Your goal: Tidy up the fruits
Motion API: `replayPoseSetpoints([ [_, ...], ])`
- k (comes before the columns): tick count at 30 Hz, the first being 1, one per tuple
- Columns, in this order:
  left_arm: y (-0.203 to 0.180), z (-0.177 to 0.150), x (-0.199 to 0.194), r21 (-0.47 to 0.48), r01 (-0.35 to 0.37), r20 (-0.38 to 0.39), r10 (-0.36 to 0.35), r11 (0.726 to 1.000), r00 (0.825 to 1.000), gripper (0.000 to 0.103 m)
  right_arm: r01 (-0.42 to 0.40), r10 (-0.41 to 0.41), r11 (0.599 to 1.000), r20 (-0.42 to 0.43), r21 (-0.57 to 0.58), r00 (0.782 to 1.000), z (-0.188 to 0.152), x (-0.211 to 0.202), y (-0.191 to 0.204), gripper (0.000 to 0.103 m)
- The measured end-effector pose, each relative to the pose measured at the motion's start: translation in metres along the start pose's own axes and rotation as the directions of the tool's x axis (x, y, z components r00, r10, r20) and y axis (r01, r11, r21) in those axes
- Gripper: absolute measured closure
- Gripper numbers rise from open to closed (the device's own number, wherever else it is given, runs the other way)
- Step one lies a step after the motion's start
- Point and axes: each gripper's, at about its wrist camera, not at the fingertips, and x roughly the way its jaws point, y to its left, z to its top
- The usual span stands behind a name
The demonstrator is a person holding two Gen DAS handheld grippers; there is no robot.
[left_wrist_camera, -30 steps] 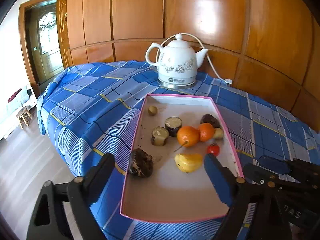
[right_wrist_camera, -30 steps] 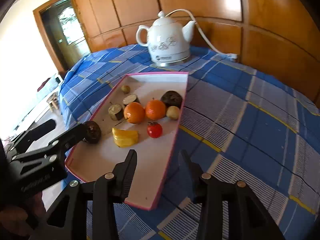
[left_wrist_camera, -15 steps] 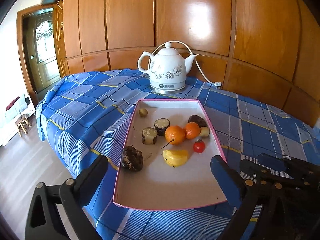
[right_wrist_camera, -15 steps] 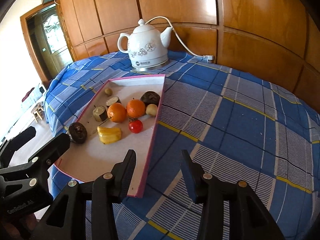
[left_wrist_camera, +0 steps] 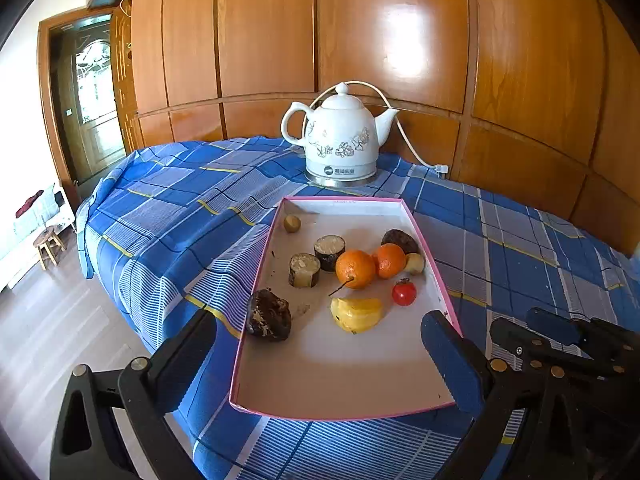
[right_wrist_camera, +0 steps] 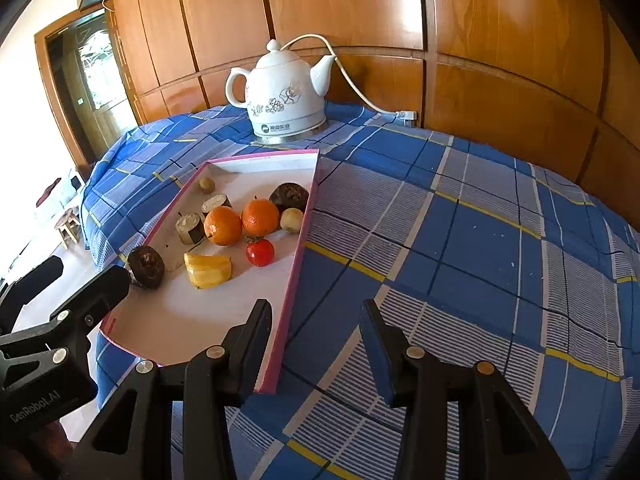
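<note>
A shallow white tray with a pink rim (left_wrist_camera: 432,264) holds the fruits. Two oranges (left_wrist_camera: 355,268) sit touching at mid-frame, a small red tomato (left_wrist_camera: 404,292) and a yellow piece (left_wrist_camera: 356,314) just below them. Two cut brown stubs (left_wrist_camera: 304,270) lie to their left, a dark lump (left_wrist_camera: 268,314) at the tray's left edge, and a small tan ball (left_wrist_camera: 292,223) near its upper left corner.

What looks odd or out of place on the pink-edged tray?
The pink-edged white tray overhangs the table's near edge. A dark, broken-looking lump sits against its left rim with crumbs beside it.
</note>
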Motion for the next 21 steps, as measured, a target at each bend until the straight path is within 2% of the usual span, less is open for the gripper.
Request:
replayPoseSetpoints([
  [21, 0.0077, -0.0014, -0.0030, -0.020, -0.016, 0.009, 0.016, 1.000, 1.000, 0.000, 0.006, -0.005, 1.000, 0.015, -0.025, 1.000, 0.0001, -0.0035, 0.0077, 0.057],
])
